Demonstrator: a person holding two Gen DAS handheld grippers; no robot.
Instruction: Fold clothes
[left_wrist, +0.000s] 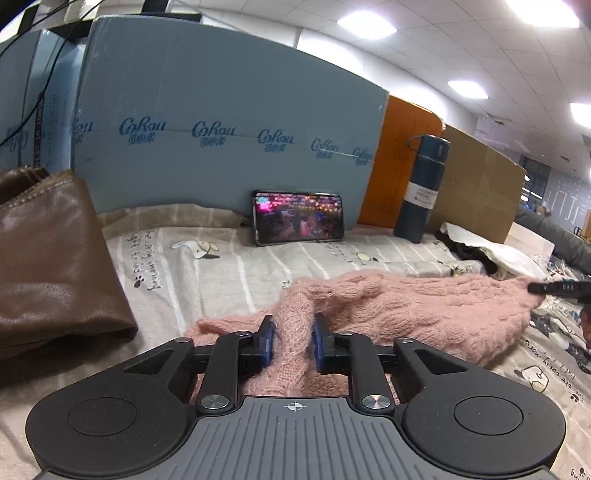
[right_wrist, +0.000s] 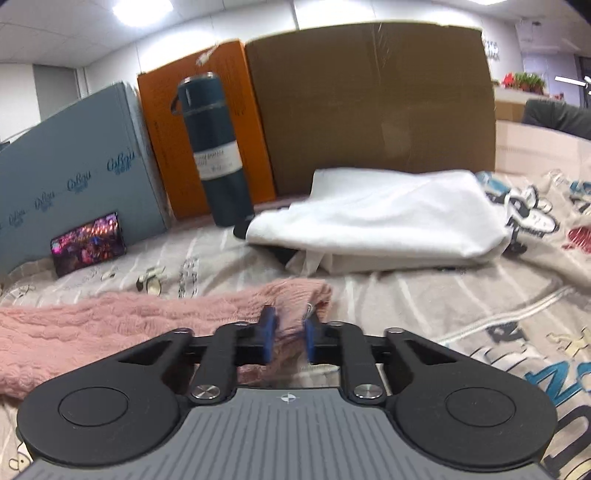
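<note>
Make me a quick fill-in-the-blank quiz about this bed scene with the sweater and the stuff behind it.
1. Both tools, left tool and right tool, grip the ____ knitted sweater.
2. The phone leans against the ____ box.
3. The dark flask stands in front of the ____ box.
4. The folded cloth is ____.

Answers: pink; blue; orange; white

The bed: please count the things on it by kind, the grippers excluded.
Garments: 3, the pink sweater, white garment, brown leather garment
Phone: 1
Bottle: 1
Boxes: 3, blue box, orange box, brown box
Total: 8
</note>
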